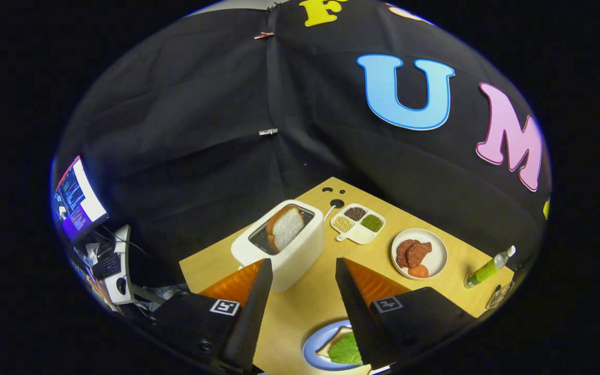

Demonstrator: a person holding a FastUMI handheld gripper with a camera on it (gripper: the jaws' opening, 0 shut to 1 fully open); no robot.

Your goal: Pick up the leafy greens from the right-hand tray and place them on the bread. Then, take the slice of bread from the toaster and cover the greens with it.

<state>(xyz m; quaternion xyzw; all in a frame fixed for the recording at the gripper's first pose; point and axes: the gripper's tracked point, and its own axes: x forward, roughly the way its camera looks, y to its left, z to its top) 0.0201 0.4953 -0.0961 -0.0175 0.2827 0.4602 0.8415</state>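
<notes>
With the green lettuce leaf (346, 349) already lying on the bread slice (331, 344) on the blue plate (311, 350), the empty tongs (300, 276) stand apart above the surface (305, 304), so step two presumably calls for reaching ahead to the upright toast slice (285, 227) in the white toaster (284, 250).

A light wooden table (305, 304) carries a white toaster (284, 250), a divided white dish (358, 224) of seeds beside it, a white plate (435, 258) further right, and a green bottle (487, 268) lying at the far right edge. A blue plate (313, 349) sits nearest, between the gripper (302, 268) fingers, which stand spread apart, holding nothing.
</notes>
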